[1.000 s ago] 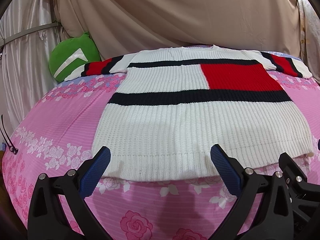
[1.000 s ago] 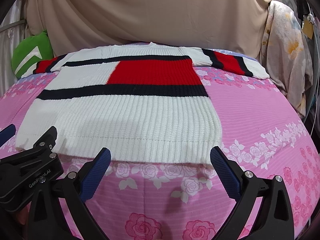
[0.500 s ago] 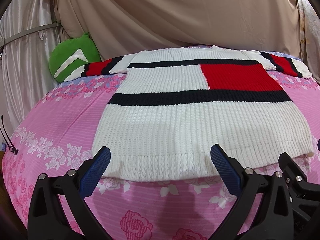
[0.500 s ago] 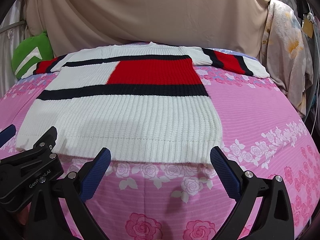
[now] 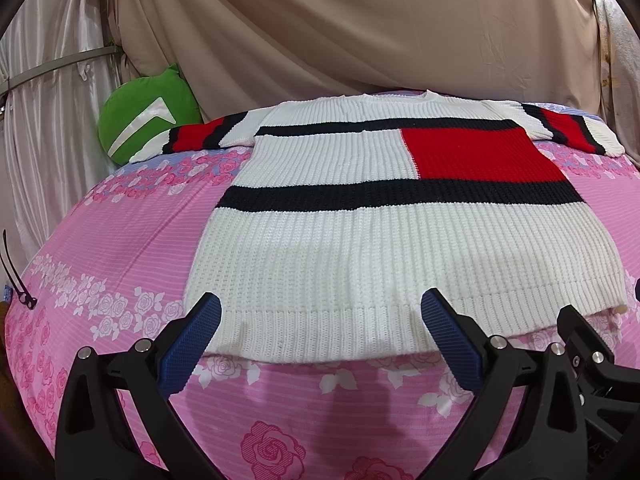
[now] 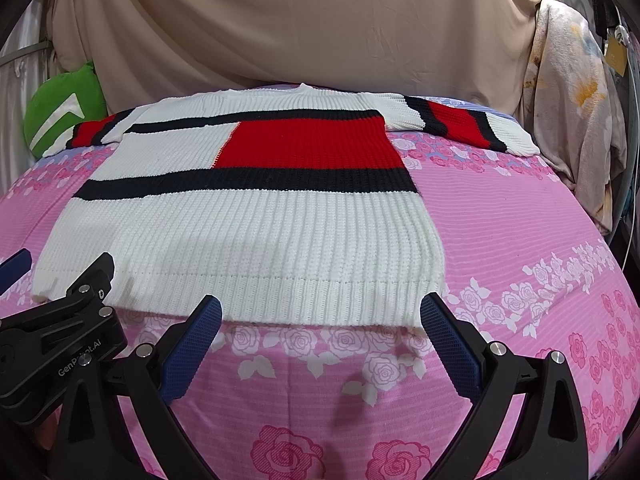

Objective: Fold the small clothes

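Observation:
A white ribbed knit sweater with a red block and dark navy bands lies flat on the pink rose-print bed cover, both short sleeves spread out to the sides. My left gripper hovers open just in front of the hem's left half. My right gripper is open too, in front of the hem's right half, its right pad near the hem's right corner. Nothing is between either pair of fingers. The left gripper's black body shows at the lower left of the right wrist view.
A green plush cushion sits at the back left by the left sleeve. Beige curtain hangs behind the bed. A floral cloth hangs at the right. Bare cover lies on both sides of the sweater.

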`<state>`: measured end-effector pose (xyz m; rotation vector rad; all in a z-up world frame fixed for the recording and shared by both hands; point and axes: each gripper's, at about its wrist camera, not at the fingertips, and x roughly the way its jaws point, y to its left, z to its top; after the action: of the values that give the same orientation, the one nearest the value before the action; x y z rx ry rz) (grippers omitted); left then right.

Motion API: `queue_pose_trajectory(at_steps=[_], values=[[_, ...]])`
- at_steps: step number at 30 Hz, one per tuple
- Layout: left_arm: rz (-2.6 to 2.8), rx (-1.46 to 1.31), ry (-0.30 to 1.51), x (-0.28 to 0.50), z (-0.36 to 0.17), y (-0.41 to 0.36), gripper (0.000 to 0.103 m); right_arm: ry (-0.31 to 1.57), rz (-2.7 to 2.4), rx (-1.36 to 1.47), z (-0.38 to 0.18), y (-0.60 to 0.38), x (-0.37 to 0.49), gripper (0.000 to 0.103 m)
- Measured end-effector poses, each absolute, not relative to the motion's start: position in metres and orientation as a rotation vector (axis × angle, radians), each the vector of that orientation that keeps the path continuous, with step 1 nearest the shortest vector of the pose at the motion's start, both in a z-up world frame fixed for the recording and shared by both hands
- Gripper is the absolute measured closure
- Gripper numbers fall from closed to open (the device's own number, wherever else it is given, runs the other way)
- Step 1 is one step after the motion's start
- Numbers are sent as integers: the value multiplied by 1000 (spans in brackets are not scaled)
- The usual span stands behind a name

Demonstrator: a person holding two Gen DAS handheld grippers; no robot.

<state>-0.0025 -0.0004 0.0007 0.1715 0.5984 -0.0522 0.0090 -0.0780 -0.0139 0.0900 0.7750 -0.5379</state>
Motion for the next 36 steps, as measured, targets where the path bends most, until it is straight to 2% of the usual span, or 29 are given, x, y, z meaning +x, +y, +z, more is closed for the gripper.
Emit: queue_pose_trajectory(at_steps=[26, 30, 36], values=[[-71, 155, 606, -3, 3, 3, 5, 779, -517, 115, -15, -81, 8, 5], [-123, 59, 628, 1, 5, 20, 5, 734, -436, 257, -9, -114, -2, 5], [-47, 81, 617, 25, 29, 45, 5, 647, -617, 191, 24, -221, 1, 7]])
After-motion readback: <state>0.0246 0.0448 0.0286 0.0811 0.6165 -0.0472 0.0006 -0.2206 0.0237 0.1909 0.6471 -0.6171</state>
